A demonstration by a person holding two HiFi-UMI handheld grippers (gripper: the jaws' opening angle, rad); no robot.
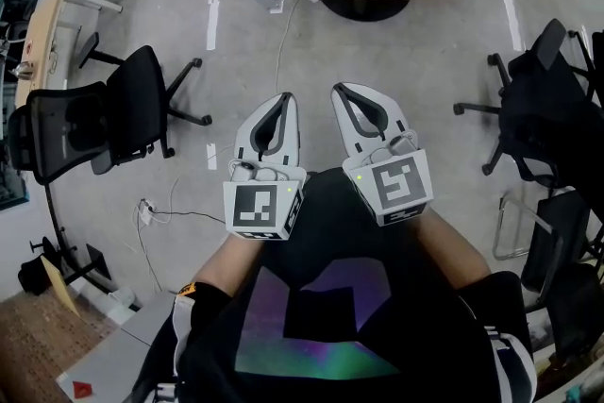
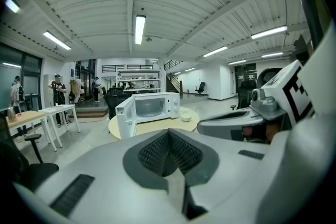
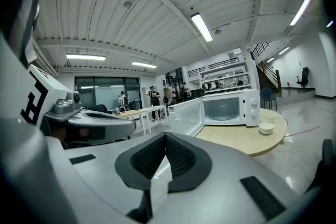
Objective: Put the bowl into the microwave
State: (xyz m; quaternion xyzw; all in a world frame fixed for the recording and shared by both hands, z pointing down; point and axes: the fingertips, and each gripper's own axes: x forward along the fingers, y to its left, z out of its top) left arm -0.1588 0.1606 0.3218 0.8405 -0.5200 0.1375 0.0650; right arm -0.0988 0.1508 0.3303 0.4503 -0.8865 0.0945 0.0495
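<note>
Right gripper view shows the bowl (image 3: 266, 127) on the far table (image 3: 236, 140), just right of the open microwave (image 3: 230, 107); the left gripper (image 1: 284, 103) and right gripper (image 3: 165, 139) are closed and empty, so walking up and opening one for the rim seems best.

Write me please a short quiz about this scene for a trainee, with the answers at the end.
1. True or false: the microwave has its door open.
2. Where is the bowl? A: inside the microwave. B: on the table, beside the microwave. C: in a sink.
3. Fill in: the jaws of the left gripper and the right gripper are ___, with nothing between them.
Key: 1 true; 2 B; 3 shut.
</note>
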